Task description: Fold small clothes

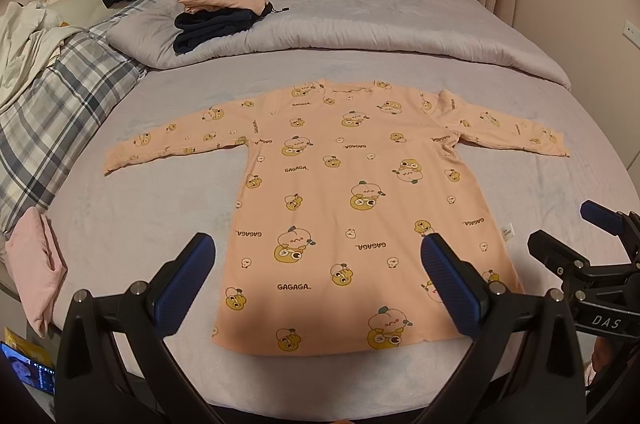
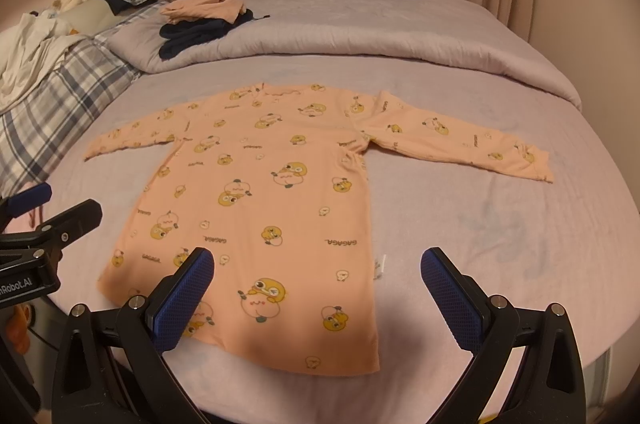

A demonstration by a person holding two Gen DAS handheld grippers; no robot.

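Lilac bed [image 1: 160, 224] carries the peach top [image 1: 352, 192] spread flat near its front edge. I hold left gripper [image 1: 316, 256] and right gripper [image 2: 318, 268] spread wide, empty; next I'd pinch a sleeve inward

A peach long-sleeved shirt [image 1: 352, 192] lies flat at the bed's [image 1: 140, 224] middle, sleeves spread. The left gripper [image 1: 318, 256] hovers wide open above its hem, the right gripper [image 1: 580, 236] beside it.

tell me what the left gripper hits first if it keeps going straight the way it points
Probably the shirt: the open left gripper points down over its lower half, spread flat on the bed. Nothing else shows in that line, though depth is hard to judge.
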